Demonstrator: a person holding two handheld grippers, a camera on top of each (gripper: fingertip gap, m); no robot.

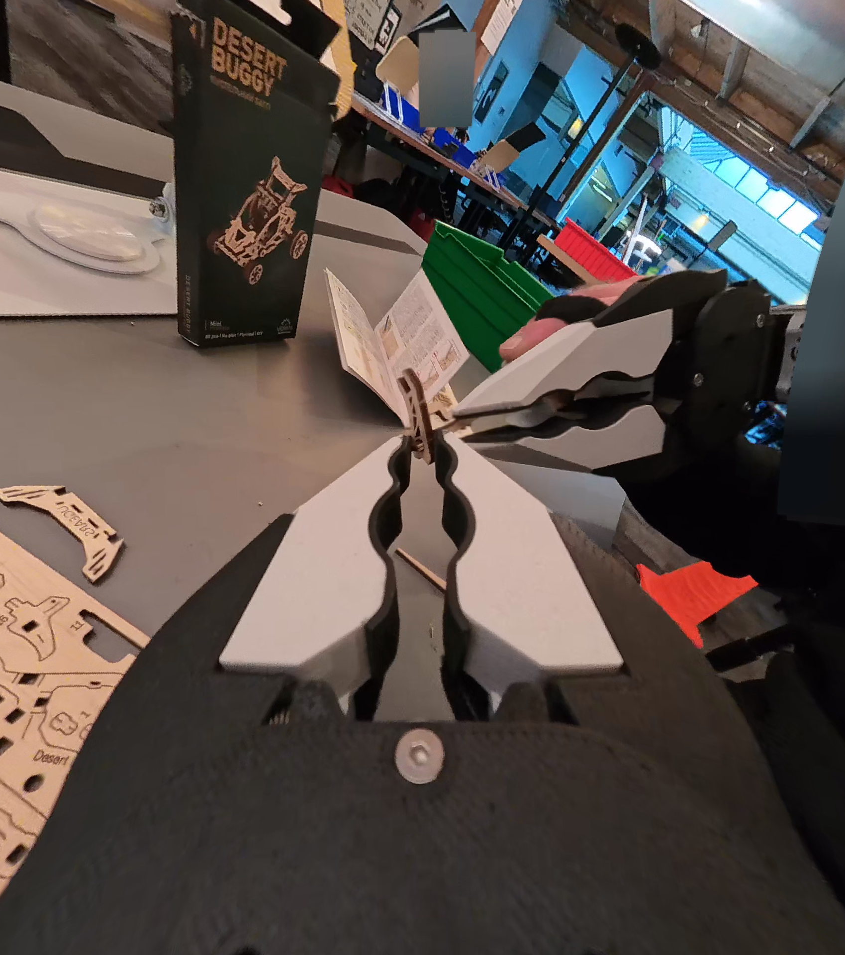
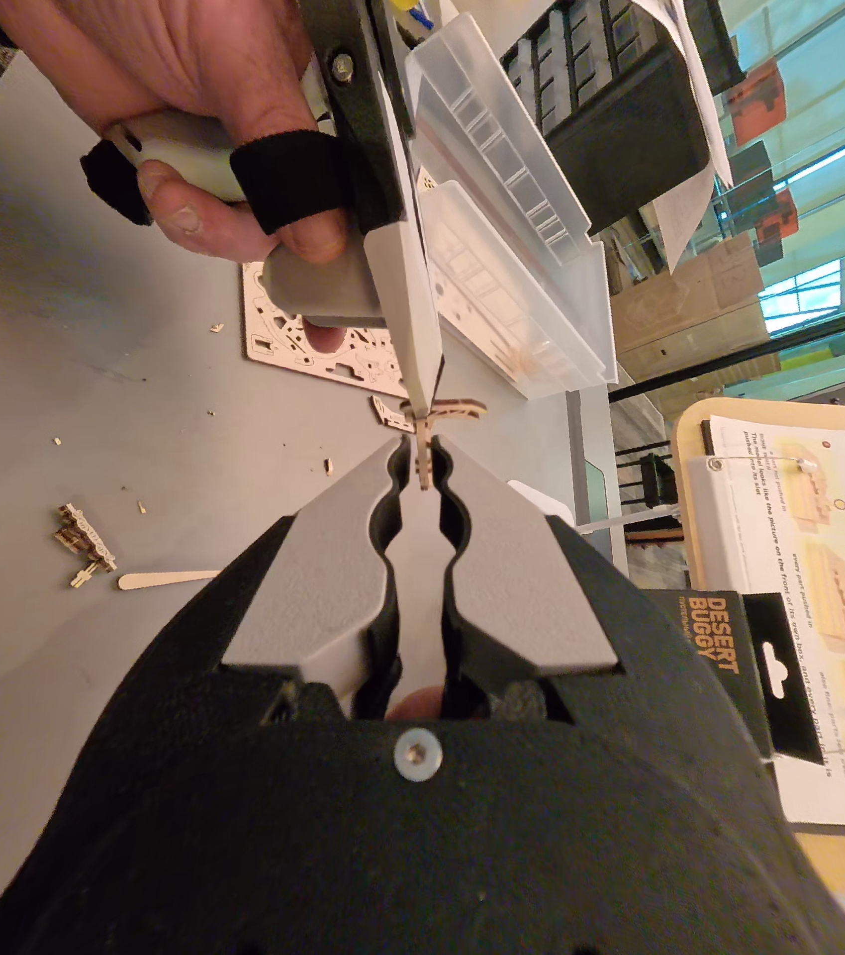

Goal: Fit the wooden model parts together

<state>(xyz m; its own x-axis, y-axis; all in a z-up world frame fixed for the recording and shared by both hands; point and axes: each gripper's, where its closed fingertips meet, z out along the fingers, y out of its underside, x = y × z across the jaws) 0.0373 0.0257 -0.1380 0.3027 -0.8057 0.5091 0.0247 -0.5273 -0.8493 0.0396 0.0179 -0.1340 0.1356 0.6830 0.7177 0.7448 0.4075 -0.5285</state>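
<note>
- We see a grey worktop [image 1: 100,393] carrying everything, with a clear plastic organiser [image 2: 513,248] along its far edge in the right wrist view.
- A dark model box [image 1: 249,206] stands upright behind the work; an open instruction booklet [image 1: 399,330] stands right behind the claws and crowds the view of the joint.
- A wooden parts sheet [image 1: 1,672] lies flat to the left, with a loose curved wooden part [image 1: 74,522] just beyond it on the worktop.
- The left claw [image 1: 423,447] is clenched on a curved wooden piece [image 1: 419,413], which stands nearly upright above its tips, both pads pressed against its lower end.
- The right claw [image 2: 423,455] comes in from the side (its hand [image 1: 554,325] just visible behind it) and grips a flat wooden piece [image 2: 424,465] edge-on, which meets the curved piece just beyond the tips.
- A small stack of assembled wooden bits [image 2: 84,542] and a wooden stick [image 2: 167,579] lie well apart from the joint.
- Wood crumbs [image 2: 327,465] dot the worktop near the claws.
</note>
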